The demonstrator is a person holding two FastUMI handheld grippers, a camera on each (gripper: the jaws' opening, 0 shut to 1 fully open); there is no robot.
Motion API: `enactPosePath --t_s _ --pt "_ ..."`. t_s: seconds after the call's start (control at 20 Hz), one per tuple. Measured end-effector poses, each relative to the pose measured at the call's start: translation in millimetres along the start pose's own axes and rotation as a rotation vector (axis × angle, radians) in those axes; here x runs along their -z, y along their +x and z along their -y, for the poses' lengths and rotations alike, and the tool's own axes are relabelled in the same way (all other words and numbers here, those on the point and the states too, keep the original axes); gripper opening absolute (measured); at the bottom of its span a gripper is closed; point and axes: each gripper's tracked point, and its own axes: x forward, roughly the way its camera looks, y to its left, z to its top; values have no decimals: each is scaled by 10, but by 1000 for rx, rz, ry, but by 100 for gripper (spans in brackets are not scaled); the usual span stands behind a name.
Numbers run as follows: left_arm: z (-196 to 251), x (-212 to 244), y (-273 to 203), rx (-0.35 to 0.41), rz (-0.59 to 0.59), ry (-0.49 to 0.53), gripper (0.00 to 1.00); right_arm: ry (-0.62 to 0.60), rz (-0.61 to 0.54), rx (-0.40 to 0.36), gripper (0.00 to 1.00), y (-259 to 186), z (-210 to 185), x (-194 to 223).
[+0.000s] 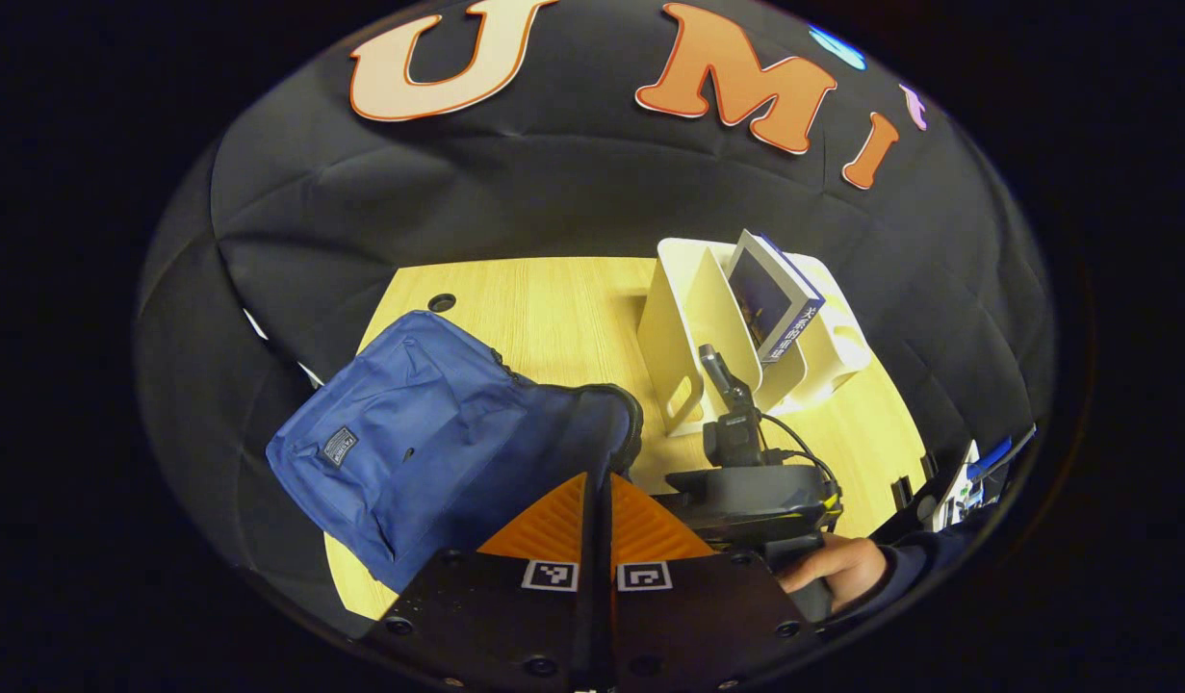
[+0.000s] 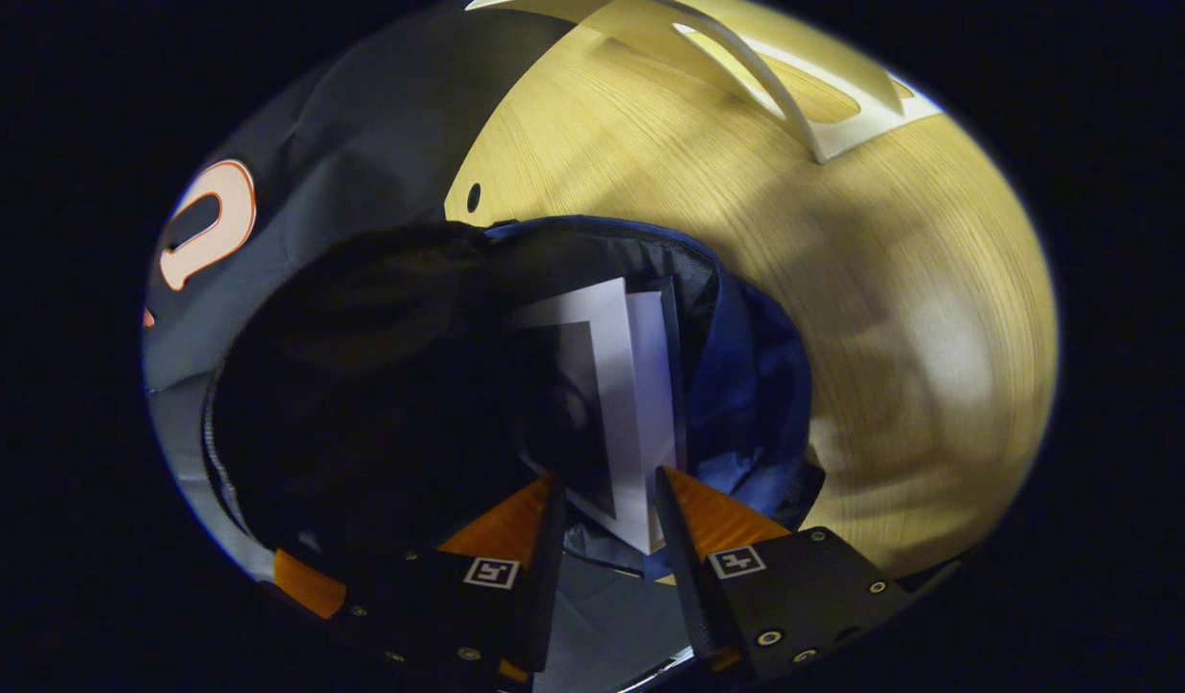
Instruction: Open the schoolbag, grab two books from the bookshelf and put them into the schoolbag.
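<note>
Left gripper view: left gripper [image 1: 600, 491] jaws closed on the schoolbag [image 1: 409, 423] rim; bookshelf [image 1: 736, 327] at 1 o'clock holds 1 book [image 1: 775, 298], spine writing illegible. Right gripper [image 2: 606, 491] jaws parted around a book [image 2: 616, 404] inside the bag.

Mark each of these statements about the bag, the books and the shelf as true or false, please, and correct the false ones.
1. The blue schoolbag lies on the wooden table. True.
2. The white bookshelf is empty. False: one book leans in it.
3. A book is partly inside the open schoolbag, in the right gripper view. True.
4. The left claw is wide open. False: its fingers are closed together at the edge of the bag's opening.
5. The right claw is open, with the book between its fingers. True.
6. The bookshelf stands on the floor. False: it stands on the table, beyond the bag.
</note>
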Motion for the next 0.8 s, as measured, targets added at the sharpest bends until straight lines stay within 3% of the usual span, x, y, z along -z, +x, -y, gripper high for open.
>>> enactPosePath --t_s 0.25,0.5,0.8 --pt "-18 24 30 8 -6 -15 1 -110 110 55 56 -708 68 -191" --pt "31 68 122 5 -16 -10 0 -260 298 197 57 -1566 392 -673" --pt "79 113 186 -7 -24 -21 0 -466 441 375 59 -2514 451 -1284"
